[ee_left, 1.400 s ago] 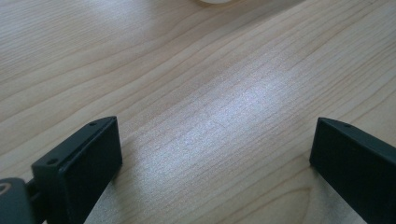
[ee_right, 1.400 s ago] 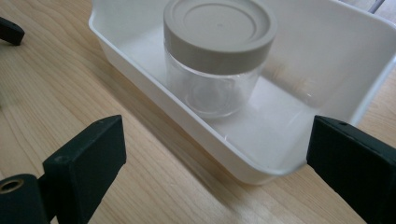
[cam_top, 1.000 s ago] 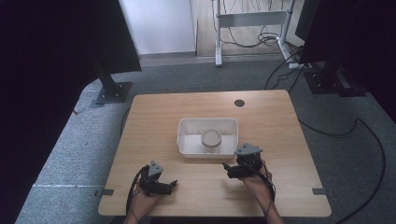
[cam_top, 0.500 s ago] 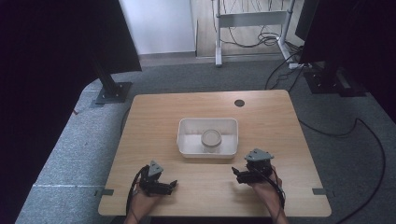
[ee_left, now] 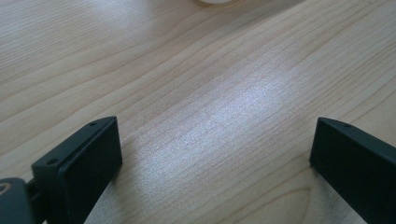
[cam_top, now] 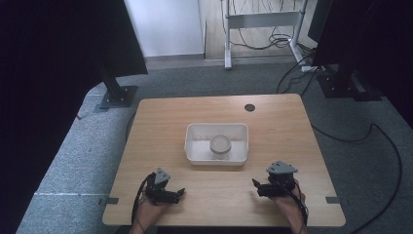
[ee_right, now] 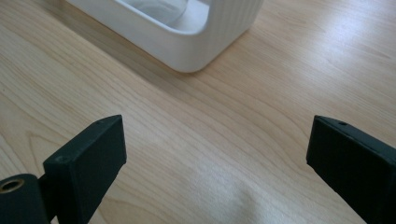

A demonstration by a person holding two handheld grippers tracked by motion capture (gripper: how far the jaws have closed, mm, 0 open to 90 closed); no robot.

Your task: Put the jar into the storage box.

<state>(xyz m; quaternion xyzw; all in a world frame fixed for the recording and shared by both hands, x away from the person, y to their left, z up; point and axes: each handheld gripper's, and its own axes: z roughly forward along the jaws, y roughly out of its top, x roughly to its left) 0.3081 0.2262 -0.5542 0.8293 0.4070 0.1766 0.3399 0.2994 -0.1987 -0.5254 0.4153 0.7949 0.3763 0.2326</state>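
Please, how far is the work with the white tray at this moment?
Done: a round container sits inside the white tray. In hand: nothing; the left gripper and right gripper are open, empty, near the table's front edge. Nothing else visibly awaits handling.

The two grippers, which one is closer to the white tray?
The right gripper. Its camera shows the white tray's corner just ahead; the left gripper faces mostly bare table.

Tray (ee_right: 196, 42) cut off by top edge; contents blurred.
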